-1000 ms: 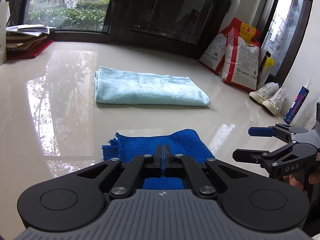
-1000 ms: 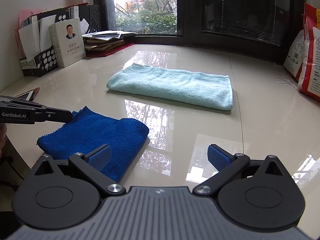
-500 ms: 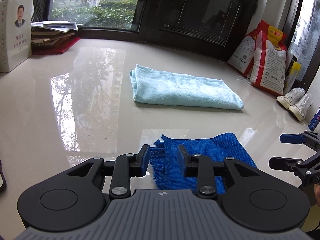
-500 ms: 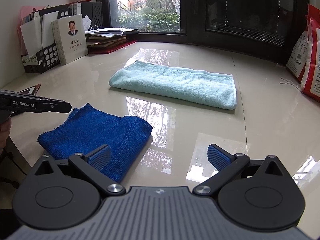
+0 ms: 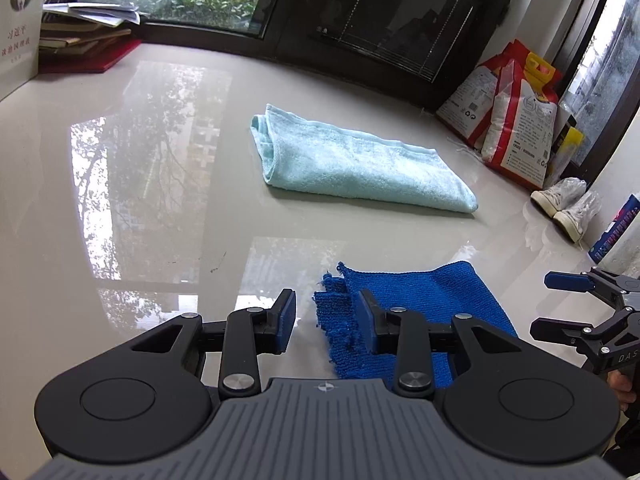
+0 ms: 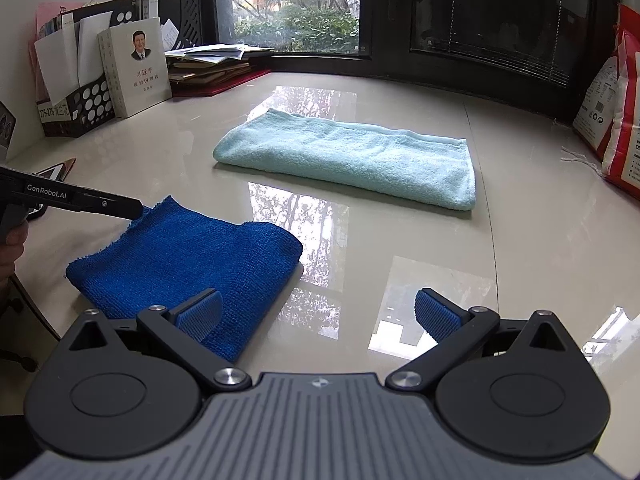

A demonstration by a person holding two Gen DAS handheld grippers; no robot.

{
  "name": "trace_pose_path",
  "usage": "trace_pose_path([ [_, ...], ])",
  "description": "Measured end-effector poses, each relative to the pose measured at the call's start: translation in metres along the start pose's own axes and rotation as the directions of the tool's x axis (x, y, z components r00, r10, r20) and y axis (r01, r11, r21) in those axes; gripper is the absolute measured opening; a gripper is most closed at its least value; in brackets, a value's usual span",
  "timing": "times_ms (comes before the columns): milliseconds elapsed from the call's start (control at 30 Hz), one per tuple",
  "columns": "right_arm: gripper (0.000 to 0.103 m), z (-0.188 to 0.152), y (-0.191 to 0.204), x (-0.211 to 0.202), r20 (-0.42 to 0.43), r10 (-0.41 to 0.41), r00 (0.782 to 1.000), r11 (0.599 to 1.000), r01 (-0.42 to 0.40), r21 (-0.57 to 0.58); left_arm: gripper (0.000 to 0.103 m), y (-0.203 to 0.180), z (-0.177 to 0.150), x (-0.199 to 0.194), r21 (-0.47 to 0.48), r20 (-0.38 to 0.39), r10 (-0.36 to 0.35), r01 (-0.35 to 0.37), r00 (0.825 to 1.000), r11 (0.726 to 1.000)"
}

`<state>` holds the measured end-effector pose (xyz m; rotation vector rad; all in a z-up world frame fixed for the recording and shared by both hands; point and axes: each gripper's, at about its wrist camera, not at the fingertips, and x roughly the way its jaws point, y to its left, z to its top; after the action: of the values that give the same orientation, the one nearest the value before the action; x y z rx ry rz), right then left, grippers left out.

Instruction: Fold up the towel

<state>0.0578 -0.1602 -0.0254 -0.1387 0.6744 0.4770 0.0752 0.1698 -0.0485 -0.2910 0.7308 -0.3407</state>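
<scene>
Two towels on the glossy beige table (image 6: 540, 240): folded blue microfibre towel (image 6: 188, 264) near the front edge, folded light-green terry towel (image 6: 352, 156) farther back. Left gripper (image 5: 326, 322) has just released the blue towel's frayed edge — jaws part-open, empty. Right gripper (image 6: 318, 314) wide, empty. Fold looks finished.

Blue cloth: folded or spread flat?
Folded: the blue cloth lies doubled, rounded fold edge on one side, frayed loose edges stacked opposite.

Each fisheye sits low behind its own gripper, tilted down across the glossy cream tabletop (image 5: 160, 184) toward dark windows; both share the folded blue microfibre cloth (image 5: 420, 300) close by and the folded pale-aqua terry towel (image 6: 352, 156) beyond.
</scene>
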Motion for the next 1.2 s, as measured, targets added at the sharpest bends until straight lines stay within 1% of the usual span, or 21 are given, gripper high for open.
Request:
trace_pose_path([
  [133,0.103,0.0,0.002,0.003,-0.006,0.005,1.0,1.0,-0.005,-0.005,0.036,0.011,0.0,0.002,-0.069,-0.008,-0.047,0.047,0.999,0.996],
  [300,0.103,0.001,0.001,0.005,-0.01,0.004,1.0,1.0,-0.004,0.0,0.035,0.02,0.001,0.008,-0.119,-0.01,-0.073,0.071,0.997,0.99],
  [433,0.103,0.002,0.001,0.006,-0.017,-0.003,1.0,1.0,0.003,-0.008,0.029,0.024,0.001,0.008,-0.13,0.0,-0.078,0.077,0.997,0.989],
  [567,0.103,0.003,0.002,0.007,-0.016,-0.003,1.0,1.0,0.003,-0.009,0.029,0.028,0.0,0.008,-0.135,0.004,-0.099,0.099,0.995,0.986],
  [667,0.103,0.002,0.003,0.008,-0.021,-0.003,1.0,1.0,0.003,-0.012,0.029,0.027,0.0,0.01,-0.121,0.001,-0.12,0.119,0.993,0.985],
  [733,0.103,0.002,0.004,0.009,-0.023,-0.004,1.0,1.0,0.003,-0.016,0.029,0.028,-0.001,0.011,-0.122,-0.004,-0.15,0.149,0.989,0.981],
  [1000,0.103,0.004,0.005,0.009,-0.023,-0.006,1.0,1.0,0.005,-0.019,0.029,0.033,-0.005,0.015,-0.177,0.003,-0.207,0.205,0.978,0.963],
  [1067,0.103,0.004,0.005,0.01,-0.023,-0.006,1.0,1.0,0.006,-0.018,0.023,0.035,-0.005,0.016,-0.2,0.002,-0.197,0.194,0.98,0.961],
  [1100,0.103,0.004,0.005,0.01,-0.023,-0.006,1.0,1.0,0.006,-0.018,0.014,0.036,-0.006,0.017,-0.211,0.001,-0.191,0.187,0.982,0.96],
  [1133,0.103,0.003,0.006,0.009,-0.022,-0.007,1.0,1.0,0.007,-0.018,0.008,0.037,-0.006,0.017,-0.222,0.0,-0.185,0.18,0.983,0.958],
  [1200,0.103,0.003,0.006,0.009,-0.021,-0.008,1.0,1.0,0.008,-0.02,0.007,0.038,-0.008,0.017,-0.238,0.003,-0.178,0.174,0.984,0.956],
])
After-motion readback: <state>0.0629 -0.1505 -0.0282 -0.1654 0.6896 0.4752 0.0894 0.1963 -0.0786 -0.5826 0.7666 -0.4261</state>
